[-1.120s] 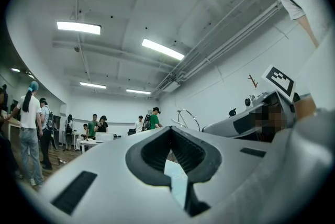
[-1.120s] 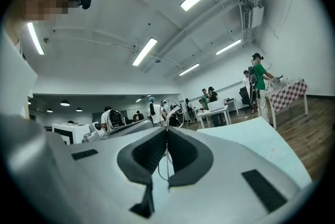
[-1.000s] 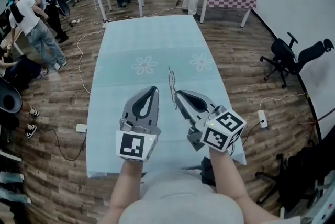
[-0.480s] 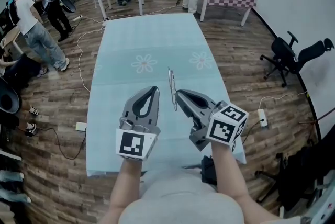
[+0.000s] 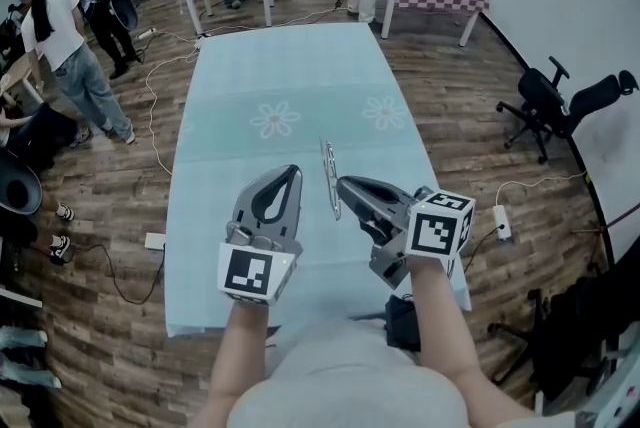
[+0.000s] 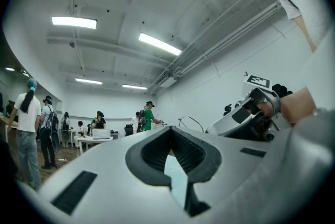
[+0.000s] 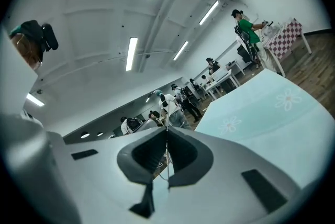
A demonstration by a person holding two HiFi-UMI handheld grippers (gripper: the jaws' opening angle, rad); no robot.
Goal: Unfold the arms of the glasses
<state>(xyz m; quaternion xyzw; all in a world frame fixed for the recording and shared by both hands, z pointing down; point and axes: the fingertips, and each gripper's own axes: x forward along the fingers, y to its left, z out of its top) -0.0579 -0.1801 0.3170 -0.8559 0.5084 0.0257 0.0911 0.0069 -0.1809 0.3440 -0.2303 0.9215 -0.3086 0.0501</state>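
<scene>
Thin wire-framed glasses (image 5: pixel 325 156) hang in the air above the desk (image 5: pixel 280 76), which is covered with a pale blue-green cloth printed with flowers. They are pinched by the right hand-held gripper (image 5: pixel 340 183). The right gripper view shows its jaws closed on a fine wire of the frame, which runs straight up through the dark pads. From the head view the glasses show nearly edge-on as a slim line. Their long axis runs away from the person along the length of the desk, reaching forward past the right jaw tips.

The left hand-held gripper (image 5: pixel 291 171) is closed with nothing between its jaws. It lies just to the left of the glasses, roughly parallel to them and clearly apart. Its tips are about level with the held part of the frame.

The free left hand-held gripper is the nearer one to catch an arm, which would call for opening and a short sideways reach to the right. I cannot tell from these views whether the arms are folded.
</scene>
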